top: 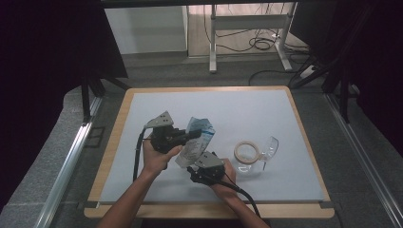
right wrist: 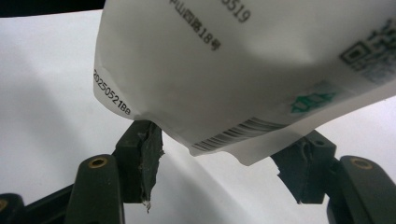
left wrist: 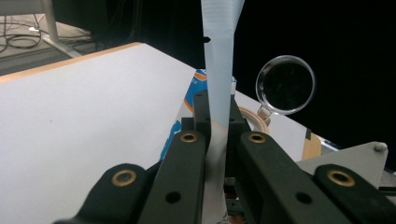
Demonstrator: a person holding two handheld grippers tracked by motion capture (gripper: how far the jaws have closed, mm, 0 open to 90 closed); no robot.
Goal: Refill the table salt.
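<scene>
The person is holding a pouch (top: 196,140) up over the near middle of the table (top: 142,102), between the two grippers. The left gripper (top: 194,134) is clamping the pouch's thin edge: in the left gripper view the jaws are pressing tight on the pale strip (left wrist: 217,93), which is running up out of the picture, so its top is cut off. The right gripper (top: 191,169) is sitting at the pouch's lower end. In the right gripper view its jaws are standing wide apart, with the pouch's barcoded bottom corner (right wrist: 233,84) hanging between and above them; whether either pad is touching it cannot be told. Most of the pouch's print is cropped or blurred there.

A tape roll (top: 246,151) is lying flat to the right of the hands, just beside clear goggles (top: 268,147); whether they touch is hard to make out. In the left gripper view one round lens (left wrist: 285,84) is showing beyond the jaws, and the tape (left wrist: 254,119) is mostly hidden behind them.
</scene>
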